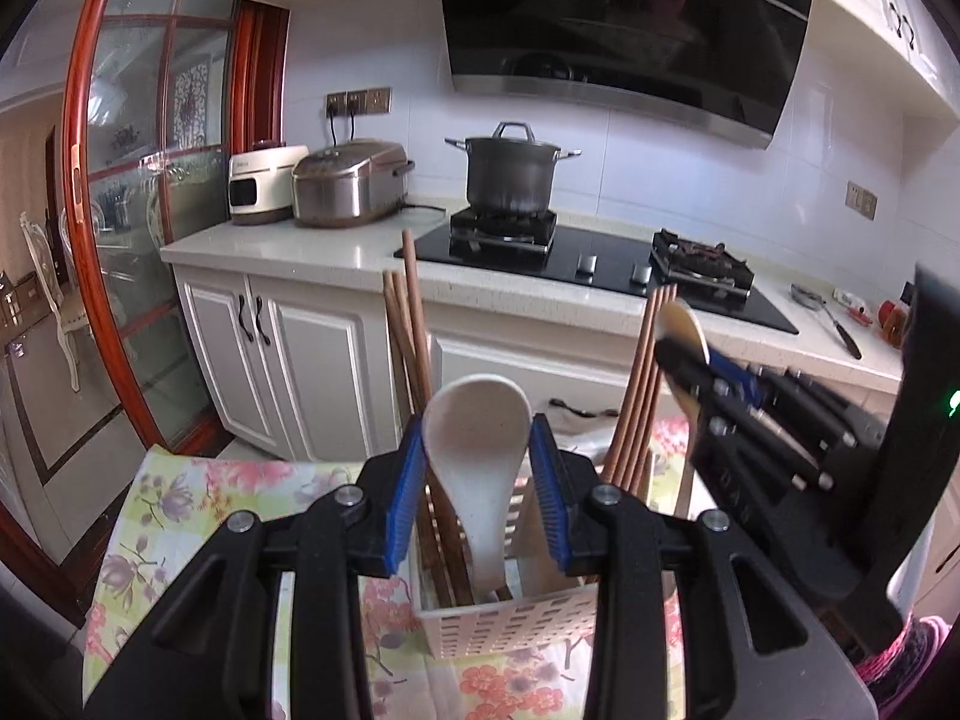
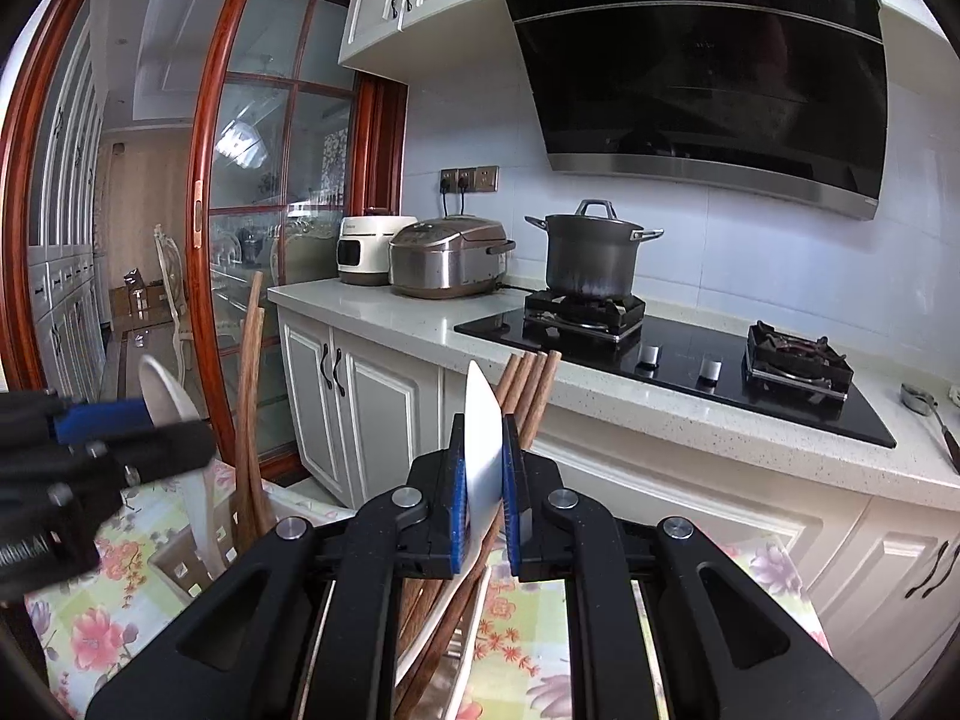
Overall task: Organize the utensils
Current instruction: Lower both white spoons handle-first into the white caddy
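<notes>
Between the blue pads of the left gripper stands a white rice spoon, bowl up, its handle down in the slotted white holder; the fingers bracket the bowl, touching or nearly so, and I cannot tell whether they truly grip it. The right gripper has its fingers closed on the edge of a second white spoon, which rises beside a bunch of wooden chopsticks leaning in the same holder. Both tools work close together over one light basket on the flowered cloth of the bench, and that is the likely trouble: lifting or pushing either spoon at an angle could drag the holder, tip it, or lever the chopsticks out. The edge-on pinch on the right looks slim, so that spoon could twist or slip. More chopsticks lean at the left, easily knocked by a sideways sweep.
</notes>
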Motion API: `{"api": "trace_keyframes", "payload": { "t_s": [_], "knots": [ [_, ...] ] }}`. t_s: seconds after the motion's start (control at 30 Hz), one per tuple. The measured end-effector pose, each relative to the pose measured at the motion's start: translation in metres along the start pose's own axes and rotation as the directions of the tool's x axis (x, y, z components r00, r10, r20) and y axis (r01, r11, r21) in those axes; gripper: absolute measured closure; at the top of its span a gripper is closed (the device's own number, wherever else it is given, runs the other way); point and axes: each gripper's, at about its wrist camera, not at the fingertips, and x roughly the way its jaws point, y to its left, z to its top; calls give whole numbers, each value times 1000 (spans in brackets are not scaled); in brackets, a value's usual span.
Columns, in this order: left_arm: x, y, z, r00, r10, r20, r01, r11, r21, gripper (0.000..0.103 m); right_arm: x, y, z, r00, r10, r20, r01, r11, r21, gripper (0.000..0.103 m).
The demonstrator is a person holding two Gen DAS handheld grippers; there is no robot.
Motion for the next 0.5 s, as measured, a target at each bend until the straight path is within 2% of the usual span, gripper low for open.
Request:
{"api": "trace_keyframes", "payload": {
  "t_s": [0.37, 0.5],
  "knots": [
    [1, 5, -7, 1000, 27, 12, -27, 1000, 5, 65, 6, 5, -2, 996, -2, 87, 4, 1000, -23, 92],
    [2, 6, -10, 1000, 26, 10, -26, 1000, -5, 64, 11, 4, -5, 996, 3, 88, -3, 1000, -11, 92]
  ]
}}
